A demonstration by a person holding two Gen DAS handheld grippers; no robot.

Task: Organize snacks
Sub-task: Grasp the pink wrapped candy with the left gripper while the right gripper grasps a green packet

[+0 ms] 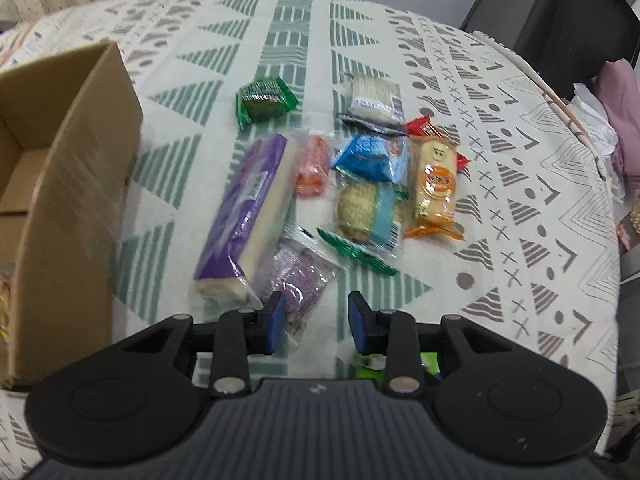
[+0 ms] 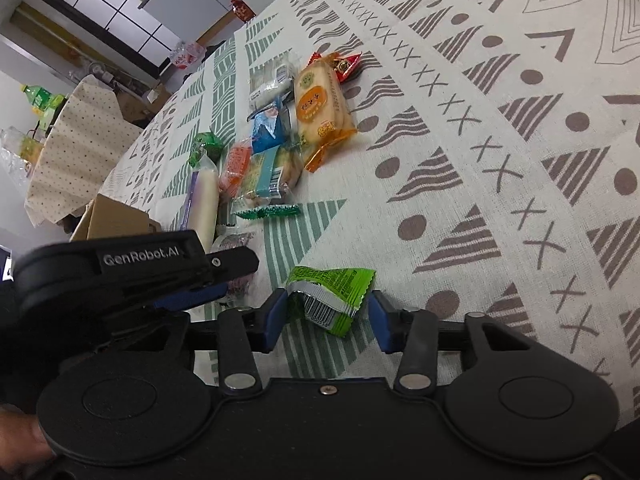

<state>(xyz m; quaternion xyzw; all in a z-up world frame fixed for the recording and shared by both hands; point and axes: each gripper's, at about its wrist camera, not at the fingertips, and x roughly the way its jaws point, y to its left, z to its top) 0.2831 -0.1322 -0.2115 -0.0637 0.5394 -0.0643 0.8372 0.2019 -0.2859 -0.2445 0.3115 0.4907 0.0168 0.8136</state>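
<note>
A small clear packet with purple print (image 1: 302, 280) lies on the patterned cloth, its near end between the fingers of my left gripper (image 1: 316, 312). The left pad touches it and the right pad stands apart, so the gripper is open. A crumpled light green packet (image 2: 332, 296) lies on the cloth between the fingers of my right gripper (image 2: 330, 312). One pad touches its edge and a sliver of cloth shows at the other. An open cardboard box (image 1: 76, 200) stands to the left of the snacks.
Beyond the grippers lie a long purple pack (image 1: 248, 216), a dark green packet (image 1: 266, 100), an orange one (image 1: 314, 166), a blue one (image 1: 372, 158), a yellow cracker pack (image 1: 436, 188) and several more. The table edge (image 1: 600, 184) curves at right, with a dark chair (image 1: 560, 20) behind.
</note>
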